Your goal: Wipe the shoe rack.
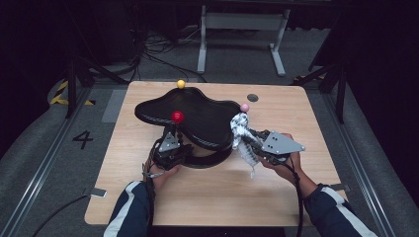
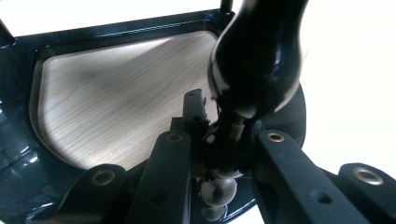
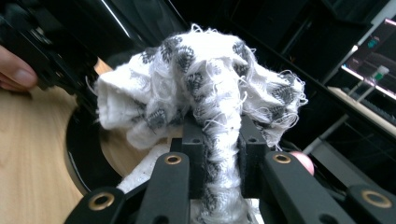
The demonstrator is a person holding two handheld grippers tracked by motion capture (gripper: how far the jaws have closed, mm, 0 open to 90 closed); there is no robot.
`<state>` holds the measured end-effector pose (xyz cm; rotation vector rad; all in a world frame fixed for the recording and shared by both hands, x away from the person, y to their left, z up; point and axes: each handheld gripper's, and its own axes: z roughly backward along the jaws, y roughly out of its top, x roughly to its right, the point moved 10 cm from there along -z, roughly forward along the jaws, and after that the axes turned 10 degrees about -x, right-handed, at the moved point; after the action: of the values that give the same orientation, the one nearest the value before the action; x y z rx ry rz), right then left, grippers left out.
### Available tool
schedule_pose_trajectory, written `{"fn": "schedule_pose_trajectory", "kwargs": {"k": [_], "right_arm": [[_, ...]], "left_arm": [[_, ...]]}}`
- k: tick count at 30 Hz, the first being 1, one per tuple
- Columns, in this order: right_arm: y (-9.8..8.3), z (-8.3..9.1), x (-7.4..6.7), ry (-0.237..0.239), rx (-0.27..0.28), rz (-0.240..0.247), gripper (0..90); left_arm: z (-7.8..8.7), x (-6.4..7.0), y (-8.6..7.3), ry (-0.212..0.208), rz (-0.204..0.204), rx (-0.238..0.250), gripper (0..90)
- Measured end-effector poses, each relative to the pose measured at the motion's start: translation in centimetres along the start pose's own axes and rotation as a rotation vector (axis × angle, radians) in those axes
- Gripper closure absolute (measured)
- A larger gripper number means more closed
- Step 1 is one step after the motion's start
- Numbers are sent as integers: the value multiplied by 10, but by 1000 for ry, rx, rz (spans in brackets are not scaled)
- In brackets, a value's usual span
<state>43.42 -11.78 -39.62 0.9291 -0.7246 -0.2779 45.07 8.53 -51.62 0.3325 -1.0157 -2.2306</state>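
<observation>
Wooden worktop [image 1: 207,190] in a dark room. Left gripper [image 1: 169,148] has its fingers clamped on the stem of a black stand [image 1: 197,118] near the worktop's middle. Right gripper [image 1: 257,143] pinches a patterned white cloth [image 1: 242,129] against the stand's right edge.

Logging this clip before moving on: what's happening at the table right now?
A person works a gripper in each hand on a glossy black curved stand with coloured ball knobs on a light wooden table. The left gripper is shut on the stand's black stem near its ring base. The right gripper is shut on a frayed white-and-grey patterned cloth, held against the stand's right edge, apparently wiping it.
</observation>
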Motion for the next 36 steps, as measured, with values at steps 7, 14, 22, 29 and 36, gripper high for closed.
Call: {"fn": "schedule_pose_trajectory", "kwargs": {"k": [7,14,22,29,36], "right_arm": [[17,10,-12,4,46,60,779],[6,-4,-1,-49,-13,73,780],[-50,-36,44,-81,-130,-110,785],[-74,-54,62,-101,-191,-168,785],[-72,-55,58,-78,-182,-183,785]], "left_arm": [[-1,-4,0,6,-5,10,808],[-2,-4,-1,7,-7,8,823],[-3,-4,-3,-18,8,2,846],[-5,-4,-2,-36,10,23,848],[-5,-3,-2,-39,12,22,848]]}}
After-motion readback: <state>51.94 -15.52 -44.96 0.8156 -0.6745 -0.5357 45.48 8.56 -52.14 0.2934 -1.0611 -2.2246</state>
